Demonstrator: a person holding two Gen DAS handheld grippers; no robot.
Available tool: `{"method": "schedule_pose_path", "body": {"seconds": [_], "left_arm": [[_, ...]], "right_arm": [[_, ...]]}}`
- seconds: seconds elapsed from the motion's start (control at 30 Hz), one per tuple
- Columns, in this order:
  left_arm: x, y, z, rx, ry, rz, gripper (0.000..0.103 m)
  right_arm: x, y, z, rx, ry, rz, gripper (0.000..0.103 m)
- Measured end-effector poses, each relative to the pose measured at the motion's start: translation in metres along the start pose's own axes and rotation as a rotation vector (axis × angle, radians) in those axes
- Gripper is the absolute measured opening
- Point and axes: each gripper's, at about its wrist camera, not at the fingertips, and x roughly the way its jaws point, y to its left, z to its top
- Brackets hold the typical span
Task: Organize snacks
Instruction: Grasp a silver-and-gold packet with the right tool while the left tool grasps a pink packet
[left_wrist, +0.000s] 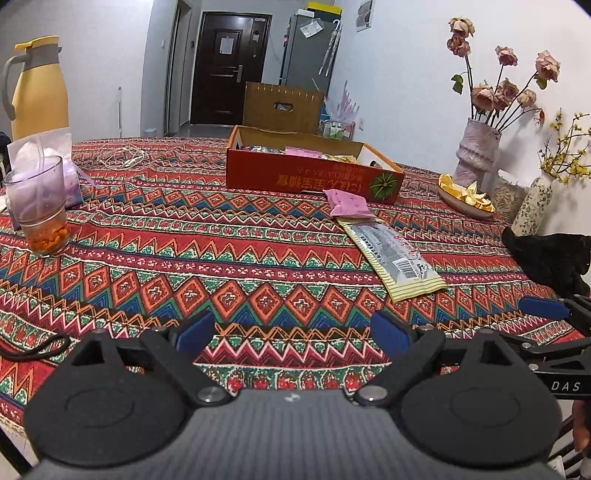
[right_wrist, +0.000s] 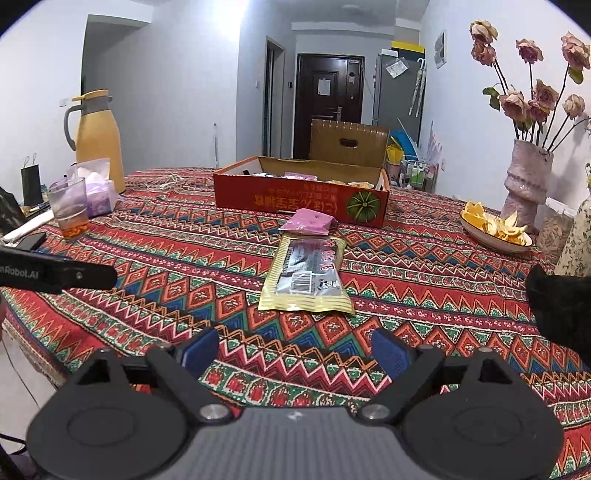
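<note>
A long yellow-edged snack packet (left_wrist: 392, 253) (right_wrist: 306, 276) lies flat on the patterned tablecloth. A small pink packet (left_wrist: 348, 202) (right_wrist: 308, 221) lies just beyond it, in front of the red cardboard box (left_wrist: 310, 181) (right_wrist: 295, 197) that holds several snacks. My left gripper (left_wrist: 291, 332) is open and empty, low over the near cloth, left of the long packet. My right gripper (right_wrist: 295, 349) is open and empty, just short of the long packet. The right gripper's blue fingertip (left_wrist: 543, 308) shows at the right edge of the left wrist view.
A glass (left_wrist: 37, 210) (right_wrist: 70, 212), a tissue bag (right_wrist: 96, 187) and a yellow jug (left_wrist: 37, 88) (right_wrist: 98, 138) stand at the left. A plate of orange peel (left_wrist: 466, 197) (right_wrist: 495, 227) and vases with flowers (left_wrist: 476, 147) (right_wrist: 528, 177) stand at the right. A black cloth (left_wrist: 554, 258) (right_wrist: 565, 306) lies near right.
</note>
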Motion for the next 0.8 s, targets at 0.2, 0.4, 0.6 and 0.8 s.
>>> {"method": "schedule_pose_path", "body": {"seconds": [0.2,0.4,0.6,0.8], "left_arm": [[0.014,0.002,0.005,-0.005,0.022,0.010,0.093],[0.036,0.006,0.014,-0.016,0.043,0.015,0.093],[0.066,0.010,0.028,-0.013,0.067,0.024,0.093],[0.094,0.011,0.043,-0.006,0.085,0.036,0.093]], "right_arm": [[0.022,-0.003,0.007,0.009,0.020,0.004,0.089],[0.057,-0.005,0.021,-0.006,0.041,0.007,0.089],[0.100,-0.008,0.038,-0.011,0.062,0.024,0.087],[0.143,-0.009,0.054,-0.010,0.079,0.049,0.083]]}}
